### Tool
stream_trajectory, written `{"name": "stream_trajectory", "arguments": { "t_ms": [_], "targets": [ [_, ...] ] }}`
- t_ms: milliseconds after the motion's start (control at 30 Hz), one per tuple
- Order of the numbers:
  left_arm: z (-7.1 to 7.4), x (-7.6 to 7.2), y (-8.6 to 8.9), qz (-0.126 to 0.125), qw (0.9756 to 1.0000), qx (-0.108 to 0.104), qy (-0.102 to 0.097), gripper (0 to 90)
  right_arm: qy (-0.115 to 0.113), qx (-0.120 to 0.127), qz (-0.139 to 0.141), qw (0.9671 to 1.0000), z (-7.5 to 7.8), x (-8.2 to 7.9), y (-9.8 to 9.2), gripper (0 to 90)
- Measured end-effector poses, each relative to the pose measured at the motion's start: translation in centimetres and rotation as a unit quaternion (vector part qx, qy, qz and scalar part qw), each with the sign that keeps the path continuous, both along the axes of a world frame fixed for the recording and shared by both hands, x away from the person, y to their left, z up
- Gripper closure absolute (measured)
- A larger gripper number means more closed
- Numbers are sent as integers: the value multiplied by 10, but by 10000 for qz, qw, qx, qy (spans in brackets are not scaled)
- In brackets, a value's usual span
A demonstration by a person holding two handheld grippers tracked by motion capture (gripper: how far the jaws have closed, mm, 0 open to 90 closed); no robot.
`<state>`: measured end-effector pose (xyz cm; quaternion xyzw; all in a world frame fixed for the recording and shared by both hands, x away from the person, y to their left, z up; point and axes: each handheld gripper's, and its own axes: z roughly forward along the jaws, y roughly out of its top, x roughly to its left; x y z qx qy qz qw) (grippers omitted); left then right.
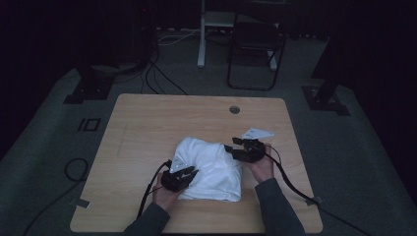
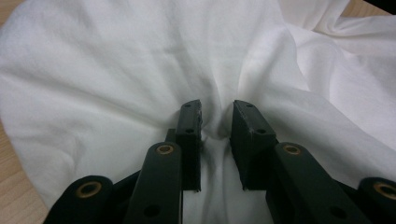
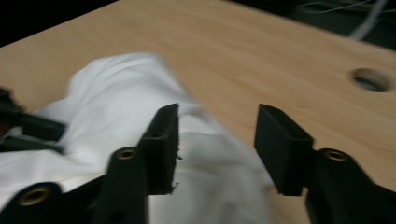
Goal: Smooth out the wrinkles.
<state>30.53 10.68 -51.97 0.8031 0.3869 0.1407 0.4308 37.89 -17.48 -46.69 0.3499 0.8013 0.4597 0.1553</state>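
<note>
A white cloth [image 1: 209, 167] lies bunched on the near middle of the wooden table [image 1: 147, 128], a soft, thin fabric with a rounded hump toward the far side and a flatter, squarer edge toward the person. Its surface is matte and full of shallow creases. In the left gripper view the cloth [image 2: 140, 70] spreads in broad folds that all run toward one spot, where a ridge of fabric is gathered between the two black jaws.

The left gripper [image 2: 216, 126] is clamped on that pinched ridge; its flat, blocky pads press the fabric from both sides, leaving only a narrow gap packed with cloth. In the high view the left gripper [image 1: 189, 173] sits at the cloth's near-left edge, held by the left hand [image 1: 164, 195], with a dark cable trailing off toward the table's near edge.

The right gripper [image 1: 231, 145] is at the cloth's right side, held by the right hand [image 1: 263, 167], a pale three-cornered plate on top. In its own view the right gripper [image 3: 217, 128] stands with jaws spread apart and nothing between the pads; the cloth [image 3: 116, 102] lies below and to the left, somewhat blurred, and bare wood grain shows through the gap.

The table is a light, smooth laminate with rounded corners and a round cable hole [image 1: 234, 109] near its far edge.
</note>
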Motion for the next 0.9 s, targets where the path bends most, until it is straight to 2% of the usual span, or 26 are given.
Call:
{"name": "stream_trajectory", "arguments": {
  "t_ms": [67, 133, 167, 233, 333, 433, 500, 567, 633, 667, 733, 767, 833, 900],
  "targets": [
    [0, -1, 0, 28, 10000, 6, -31, 734, 166, -197, 124, 9996, -9, 2, 11, 507],
    [0, -2, 0, 44, 10000, 3, -38, 734, 245, -503, 171, 9983, -18, 5, 15, 737],
    [0, -2, 0, 55, 10000, -10, -36, 734, 300, -537, 126, 9980, -20, 5, 13, 813],
    [-1, -2, 1, 55, 10000, -35, -28, 735, 334, -276, 28, 9991, -17, 4, 2, 852],
    [0, -2, 0, 6, 10000, -14, -47, 738, 309, 98, -25, 9995, -6, -1, -20, 854],
    [-1, -3, -1, 21, 10000, -8, -68, 738, 142, -75, -149, 9998, 1, -10, -34, 881],
    [-1, -3, 1, 37, 10000, -39, -51, 738, 12, -217, -435, 9988, 3, -15, -48, 886],
    [-1, -3, 1, 54, 10000, -52, -45, 738, 22, -214, -721, 9972, 5, -20, -64, 886],
    [-1, -4, -1, 49, 9999, 43, -105, 737, 152, -51, -702, 9974, 4, -26, -76, 864],
    [-1, -5, -1, 62, 9999, 61, -123, 736, 135, -116, -724, 9972, 3, -29, -77, 820],
    [-1, -6, -1, 103, 9999, -6, -100, 735, 46, -269, -938, 9952, 4, -37, -78, 698],
    [-1, -6, 0, 105, 9999, -13, -98, 734, 16, -160, -991, 9949, 6, -42, -80, 656],
    [-1, -7, 0, 125, 9999, -21, -102, 733, -40, 70, -932, 9956, 12, -53, -78, 609],
    [0, -8, -1, 123, 9998, 23, -128, 729, -25, 106, -612, 9981, 14, -65, -66, 567]
  ]
}}
